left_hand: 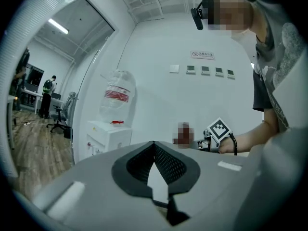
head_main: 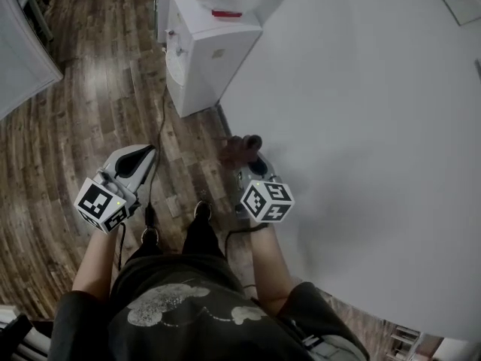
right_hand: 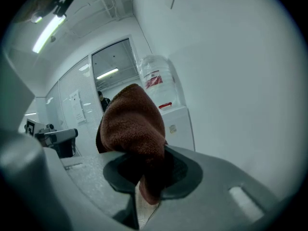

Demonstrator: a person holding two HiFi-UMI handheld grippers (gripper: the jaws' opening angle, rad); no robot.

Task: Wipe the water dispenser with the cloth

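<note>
A smooth white wall (head_main: 361,126) fills your right side, and a dark wood-plank floor (head_main: 90,104) lies under you. The water dispenser (head_main: 207,51), a boxy white cabinet with a clear rounded bottle (left_hand: 117,94) on top, stands on the floor against that wall, well apart from both tools. Your left tool (left_hand: 154,147) has its ribbed black jaws pressed together on nothing. Your right tool (right_hand: 144,179) is clamped on a bunched, nubbly brown cloth (right_hand: 132,124).
</note>
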